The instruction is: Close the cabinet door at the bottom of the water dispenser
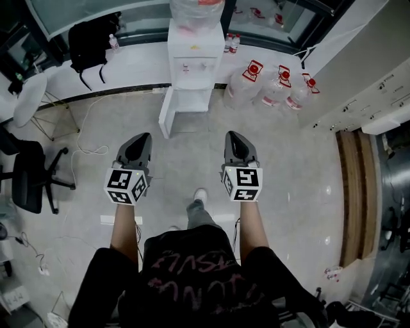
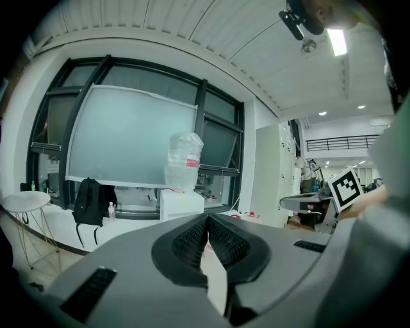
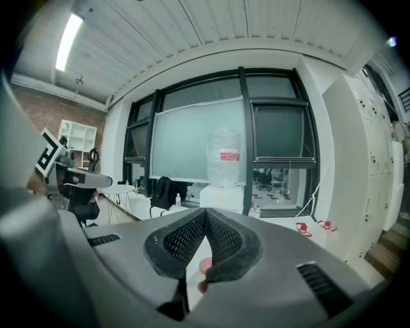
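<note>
Cabinet door [image 1: 165,115], one in number, is shown swung open at the lower left of the single white water dispenser [image 1: 190,64], with the bottom compartment exposed beside it. The dispenser is set against the window ledge at the far side of the floor [image 1: 288,192], and one inverted water bottle [image 1: 195,11] is carried on its top. Three large jugs [image 1: 275,90] with red caps are grouped on the floor just to the right of the dispenser.

Two grippers are held out side by side, well short of the door. On the left gripper [image 1: 141,142] the jaws are seen closed pad to pad, with nothing between them. On the right gripper [image 1: 236,139] the jaws are likewise pressed together and nothing is gripped. One marker cube is borne by each gripper. In both gripper views the dispenser is framed straight ahead above the closed jaws.

One black backpack [image 1: 93,43] is placed on the ledge to the left, with one small bottle [image 1: 114,43] just beside it. One white round stool [image 1: 29,99] and one black office chair [image 1: 32,179] are seen at the left edge.
</note>
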Motion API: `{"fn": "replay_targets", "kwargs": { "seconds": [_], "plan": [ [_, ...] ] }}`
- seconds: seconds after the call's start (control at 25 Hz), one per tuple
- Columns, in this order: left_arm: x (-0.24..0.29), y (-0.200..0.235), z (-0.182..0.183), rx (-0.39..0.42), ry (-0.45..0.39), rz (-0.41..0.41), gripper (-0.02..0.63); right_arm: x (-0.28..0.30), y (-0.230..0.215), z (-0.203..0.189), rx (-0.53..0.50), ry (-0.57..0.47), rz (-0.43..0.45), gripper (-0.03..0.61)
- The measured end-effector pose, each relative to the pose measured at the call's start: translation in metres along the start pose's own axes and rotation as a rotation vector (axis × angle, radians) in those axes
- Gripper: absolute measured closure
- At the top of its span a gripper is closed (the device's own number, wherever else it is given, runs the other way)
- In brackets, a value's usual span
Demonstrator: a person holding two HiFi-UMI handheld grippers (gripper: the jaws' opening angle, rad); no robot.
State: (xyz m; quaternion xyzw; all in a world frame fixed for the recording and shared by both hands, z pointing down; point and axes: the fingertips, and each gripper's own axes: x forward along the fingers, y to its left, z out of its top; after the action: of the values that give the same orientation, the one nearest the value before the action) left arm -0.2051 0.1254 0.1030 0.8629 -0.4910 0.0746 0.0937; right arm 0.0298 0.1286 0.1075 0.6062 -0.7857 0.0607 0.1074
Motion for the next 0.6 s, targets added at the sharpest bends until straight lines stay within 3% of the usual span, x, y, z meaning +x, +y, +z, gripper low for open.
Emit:
{"fn": "replay_targets", "kwargs": {
  "seconds": [0.28, 0.6],
  "plan": [
    [0.087, 0.026, -0.006, -0.006, 0.054, 0.069, 0.598, 0.086, -0.047, -0.011, -0.015, 0.047, 0.063, 0.566],
    [0.144, 0.056, -0.034, -0.006, 0.120, 0.124, 0.598, 0.156, -0.073, -0.039, -0.020, 0.102, 0.143, 0.566]
  ]
}}
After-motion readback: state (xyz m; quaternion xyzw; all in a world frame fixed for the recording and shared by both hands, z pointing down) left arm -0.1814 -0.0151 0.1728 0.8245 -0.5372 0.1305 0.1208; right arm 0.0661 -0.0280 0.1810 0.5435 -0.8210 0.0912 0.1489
